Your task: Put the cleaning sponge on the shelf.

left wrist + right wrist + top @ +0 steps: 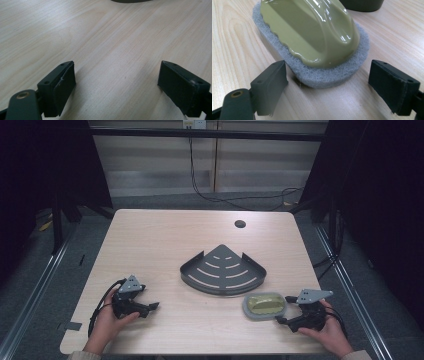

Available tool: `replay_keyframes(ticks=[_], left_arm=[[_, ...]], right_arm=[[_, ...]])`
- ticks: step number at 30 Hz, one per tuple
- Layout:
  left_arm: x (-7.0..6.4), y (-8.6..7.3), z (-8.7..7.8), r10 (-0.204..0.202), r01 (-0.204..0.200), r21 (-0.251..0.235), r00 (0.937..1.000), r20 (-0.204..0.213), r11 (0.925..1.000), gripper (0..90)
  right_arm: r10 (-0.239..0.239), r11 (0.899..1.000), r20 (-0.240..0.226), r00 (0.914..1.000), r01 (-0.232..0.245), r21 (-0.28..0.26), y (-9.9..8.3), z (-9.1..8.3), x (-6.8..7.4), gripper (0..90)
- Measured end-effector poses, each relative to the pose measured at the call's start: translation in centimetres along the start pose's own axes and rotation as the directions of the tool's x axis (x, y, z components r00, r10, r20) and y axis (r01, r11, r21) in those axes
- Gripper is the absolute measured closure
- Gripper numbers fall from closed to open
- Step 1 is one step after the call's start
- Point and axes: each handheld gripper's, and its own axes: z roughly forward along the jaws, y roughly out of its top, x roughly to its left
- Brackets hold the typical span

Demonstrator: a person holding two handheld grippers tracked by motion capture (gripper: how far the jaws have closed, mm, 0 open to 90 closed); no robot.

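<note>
Scrubber [312, 37] far end cut off, dark rack [131, 1] barely visible

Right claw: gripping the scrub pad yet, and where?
Nothing held. The right claw is open, jaws either side of the scrub pad's near end, not touching. The left claw is open over bare table.

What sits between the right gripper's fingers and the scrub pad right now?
Nothing: in the right gripper view, only bare table separates the open right gripper from the scrub pad, whose near end sits just ahead.

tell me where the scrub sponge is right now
In the high view the scrub sponge lies flat on the table's near right part, just in front of the dark corner tray and just left of the open right gripper.
</note>
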Motion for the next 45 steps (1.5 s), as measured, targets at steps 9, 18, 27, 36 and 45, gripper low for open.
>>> replay_keyframes(ticks=[9,18,27,36,45], left_arm=[[0.0,0.0,0.0,-0.002,0.002,0.002,1.0000,-0.002,1.0000,13.9],[0.0,0.0,0.0,-0.003,0.003,0.002,1.0000,-0.002,1.0000,13.9],[0.0,0.0,0.0,-0.004,0.004,0.003,1.0000,-0.002,1.0000,13.9],[0.0,0.0,0.0,-0.003,0.003,0.002,1.0000,-0.001,1.0000,13.9],[0.0,0.0,0.0,-0.003,0.003,0.002,1.0000,-0.001,1.0000,13.9]], right_arm=[[0.019,0.991,0.001,0.9998,-0.019,0.136,2.0,-1.8,-0.6,22.7],[-0.063,0.955,-0.035,0.9974,0.071,0.289,6.4,-2.3,-0.7,26.1],[-0.118,0.934,-0.045,0.9919,0.127,0.335,9.5,-1.8,-0.4,27.6],[-0.181,0.899,-0.066,0.9813,0.192,0.393,12.2,-0.8,0.2,31.9],[-0.211,0.860,-0.110,0.9712,0.238,0.450,13.2,0.6,0.5,37.3]])
